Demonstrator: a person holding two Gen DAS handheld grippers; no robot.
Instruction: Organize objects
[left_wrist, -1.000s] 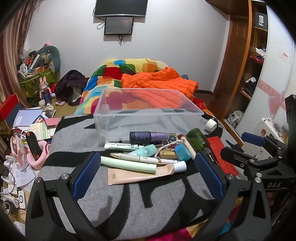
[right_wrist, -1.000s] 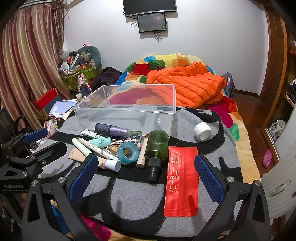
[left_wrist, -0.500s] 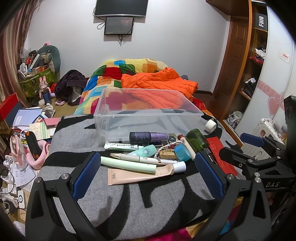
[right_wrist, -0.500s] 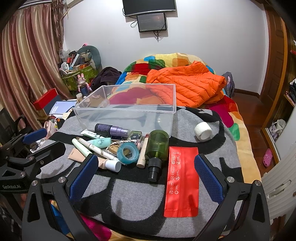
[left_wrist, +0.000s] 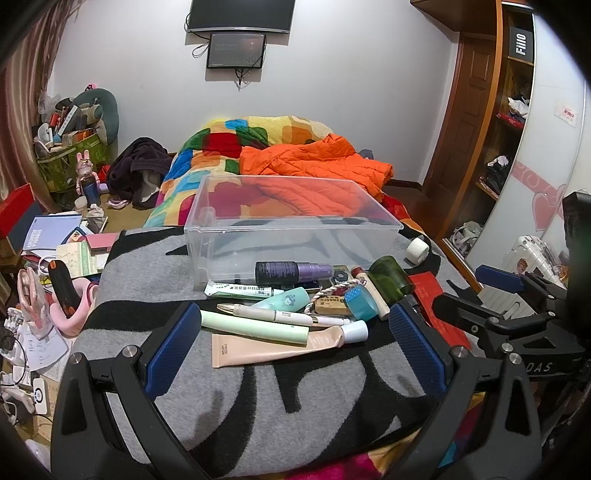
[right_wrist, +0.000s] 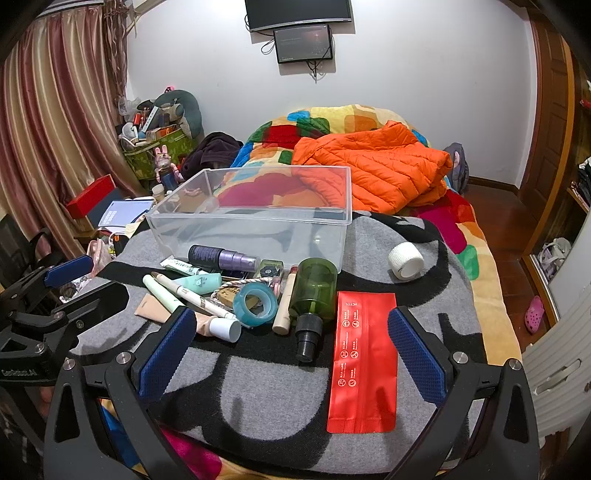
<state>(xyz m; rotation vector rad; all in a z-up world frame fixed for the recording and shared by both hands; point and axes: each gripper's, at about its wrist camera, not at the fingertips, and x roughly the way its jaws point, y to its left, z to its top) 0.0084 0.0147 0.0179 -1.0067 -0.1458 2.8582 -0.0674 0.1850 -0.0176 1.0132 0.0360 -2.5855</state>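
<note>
A clear plastic bin (left_wrist: 225, 240) (right_wrist: 184, 236) stands empty on the grey and black blanket (left_wrist: 280, 398). In front of it lies a pile of toiletries: a purple spray bottle (left_wrist: 291, 271) (right_wrist: 221, 257), a pale green tube (left_wrist: 255, 326), a beige tube (left_wrist: 280, 345), a green bottle (right_wrist: 314, 286) (left_wrist: 389, 278), a teal tape roll (right_wrist: 256, 304), a red pouch (right_wrist: 365, 363) and a white tape roll (right_wrist: 405, 260) (left_wrist: 417, 250). My left gripper (left_wrist: 295, 347) is open and empty, near side of the pile. My right gripper (right_wrist: 288, 350) is open and empty, before the green bottle.
An orange jacket (right_wrist: 376, 170) and a colourful quilt (left_wrist: 229, 147) lie behind the bin. Books, boxes and clutter (left_wrist: 55, 243) fill the floor at left. A wooden wardrobe (left_wrist: 487, 122) stands at right. Each gripper shows at the edge of the other's view.
Both grippers have hardly moved and stay open. The objects on the blanket lie as before.
</note>
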